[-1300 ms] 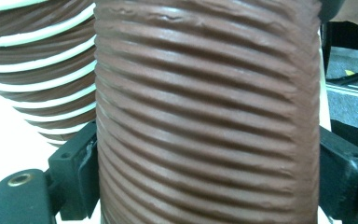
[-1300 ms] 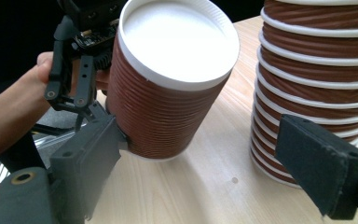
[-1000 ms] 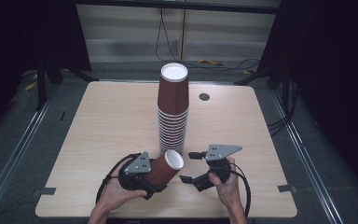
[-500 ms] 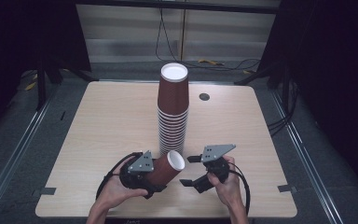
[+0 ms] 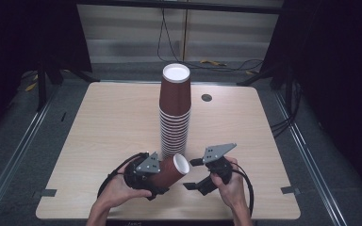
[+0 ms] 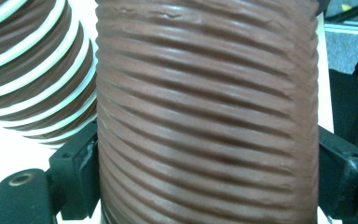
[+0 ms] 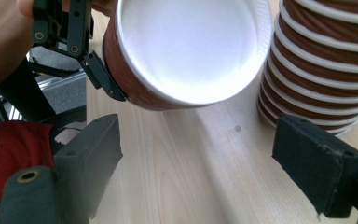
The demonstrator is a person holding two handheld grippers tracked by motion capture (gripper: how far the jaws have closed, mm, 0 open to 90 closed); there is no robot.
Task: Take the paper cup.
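The left gripper [image 5: 162, 175] clamps a cup [image 5: 172, 170] on its side just in front of the stack [image 5: 175, 113], mouth toward the right gripper [image 5: 197, 173], whose jaws stand apart. A good handover likely has the right jaws close squarely on the rim before the left lets go.

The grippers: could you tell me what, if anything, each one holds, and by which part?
The left gripper clamps a brown cup across its ribbed side wall. The right gripper is open and holds nothing.
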